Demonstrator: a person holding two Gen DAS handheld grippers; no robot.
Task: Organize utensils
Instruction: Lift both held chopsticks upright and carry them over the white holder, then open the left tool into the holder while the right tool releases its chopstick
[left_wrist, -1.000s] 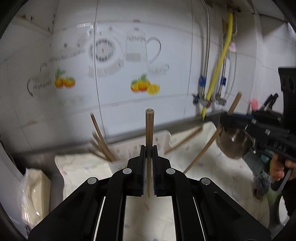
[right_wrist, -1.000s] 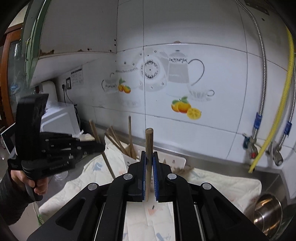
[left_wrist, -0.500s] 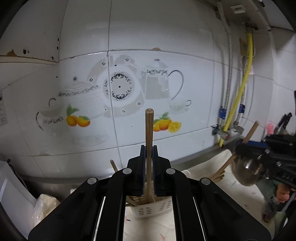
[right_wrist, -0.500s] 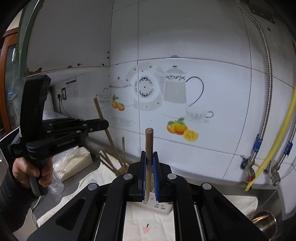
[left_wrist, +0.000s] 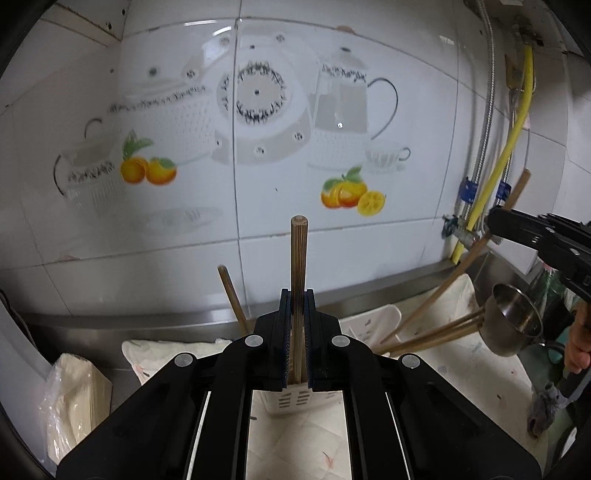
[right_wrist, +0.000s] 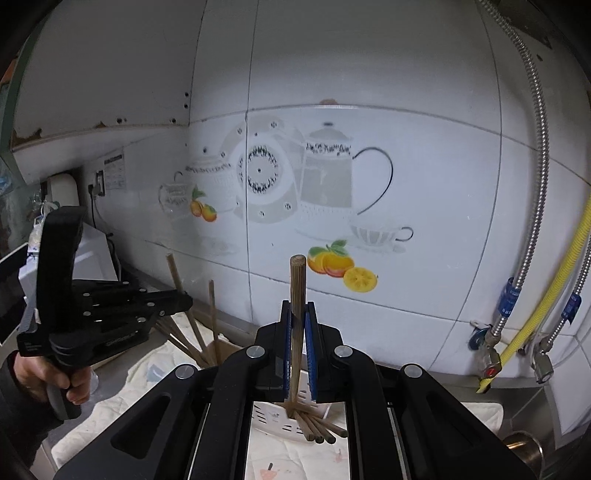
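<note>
A chopstick (left_wrist: 297, 280) is held upright in the left gripper (left_wrist: 297, 325), its jaws clamped on the shaft, and a second chopstick (right_wrist: 296, 314) is clamped the same way in the right gripper (right_wrist: 297, 339). Both are carried above the white holder (left_wrist: 369, 325), which stands on a cloth (left_wrist: 461, 354) spread over the surface, near the tiled wall (left_wrist: 258, 221). Part of the task is judged to be done: several chopsticks (right_wrist: 199, 332) are already seen standing or leaning in the holder, some fanned out to the side, and a small bundle (right_wrist: 317, 428) is seen at its rim in the right view; whether that bundle is inside the holder or lying against it cannot be told. What is left, as far as can be seen, is for the two held chopsticks to be lowered into the holder and released. Whether more utensils wait elsewhere on the surface cannot be told, since much of it is hidden by the gripper bodies. A metal cup (left_wrist: 513, 325) is seen to the right, just beside the cloth, not touched by either gripper.
</note>
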